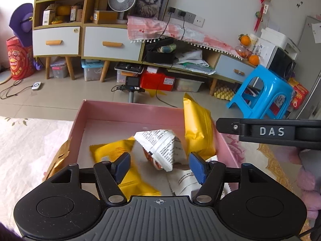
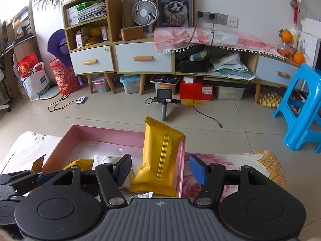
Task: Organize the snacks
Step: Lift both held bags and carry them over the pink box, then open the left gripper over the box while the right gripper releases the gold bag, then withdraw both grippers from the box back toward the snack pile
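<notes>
A pink box (image 1: 128,105) sits on a floral cloth. Inside it, a white printed packet (image 1: 162,146) lies tilted between the blue pads of my left gripper (image 1: 160,166), which is open and not pressing on it. A yellow packet (image 1: 112,150) lies flat at its left, and another white packet (image 1: 186,180) lies near the front. A tall yellow packet (image 2: 160,156) leans upright against the box's right wall (image 2: 181,160). My right gripper (image 2: 160,169) is open around it, pads apart from it. A finger of the right gripper (image 1: 226,125) shows at the right in the left wrist view.
A floral cloth (image 2: 230,160) covers the surface under the box. On the tiled floor beyond stand a small camera on a stand (image 2: 164,100), a blue plastic stool (image 2: 301,108) and low cabinets (image 2: 140,58) with storage bins underneath.
</notes>
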`<action>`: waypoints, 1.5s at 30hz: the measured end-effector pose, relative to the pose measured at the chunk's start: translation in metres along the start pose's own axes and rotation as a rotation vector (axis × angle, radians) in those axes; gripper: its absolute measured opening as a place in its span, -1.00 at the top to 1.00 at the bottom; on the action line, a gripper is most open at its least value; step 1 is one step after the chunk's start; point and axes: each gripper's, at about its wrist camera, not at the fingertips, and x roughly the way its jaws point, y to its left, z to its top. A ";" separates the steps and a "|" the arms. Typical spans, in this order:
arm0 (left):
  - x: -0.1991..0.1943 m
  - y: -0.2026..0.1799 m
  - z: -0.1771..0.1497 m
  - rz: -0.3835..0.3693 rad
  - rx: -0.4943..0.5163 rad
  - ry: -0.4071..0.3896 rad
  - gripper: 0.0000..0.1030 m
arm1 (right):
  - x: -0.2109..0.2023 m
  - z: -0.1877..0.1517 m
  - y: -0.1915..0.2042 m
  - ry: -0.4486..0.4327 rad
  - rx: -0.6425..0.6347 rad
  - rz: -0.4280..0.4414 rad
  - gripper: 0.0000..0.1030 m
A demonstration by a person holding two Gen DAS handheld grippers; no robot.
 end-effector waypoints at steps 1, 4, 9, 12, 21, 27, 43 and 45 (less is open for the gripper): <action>-0.001 0.001 0.000 0.003 0.002 0.002 -0.26 | -0.001 -0.001 0.000 0.003 0.005 0.003 -0.07; -0.007 0.002 -0.002 0.004 -0.004 0.007 -0.35 | -0.005 -0.002 0.001 0.010 0.004 0.003 -0.11; -0.026 -0.001 -0.006 0.001 0.013 0.008 -0.47 | -0.025 -0.005 0.002 -0.002 -0.005 -0.008 -0.32; -0.039 -0.003 -0.008 -0.001 0.023 0.005 -0.57 | -0.039 -0.006 0.002 -0.007 0.002 -0.014 -0.42; -0.080 -0.010 -0.026 -0.006 0.061 0.013 -0.82 | -0.078 -0.022 0.006 -0.014 0.011 -0.020 -0.65; -0.105 -0.009 -0.044 0.000 0.083 0.021 -0.89 | -0.097 -0.040 0.019 -0.017 0.000 -0.016 -0.74; -0.147 0.009 -0.090 -0.005 0.155 0.065 -0.95 | -0.123 -0.089 0.049 -0.017 0.021 0.009 -0.83; -0.150 0.013 -0.097 -0.002 0.159 0.072 -0.95 | -0.123 -0.096 0.053 -0.017 0.019 0.011 -0.83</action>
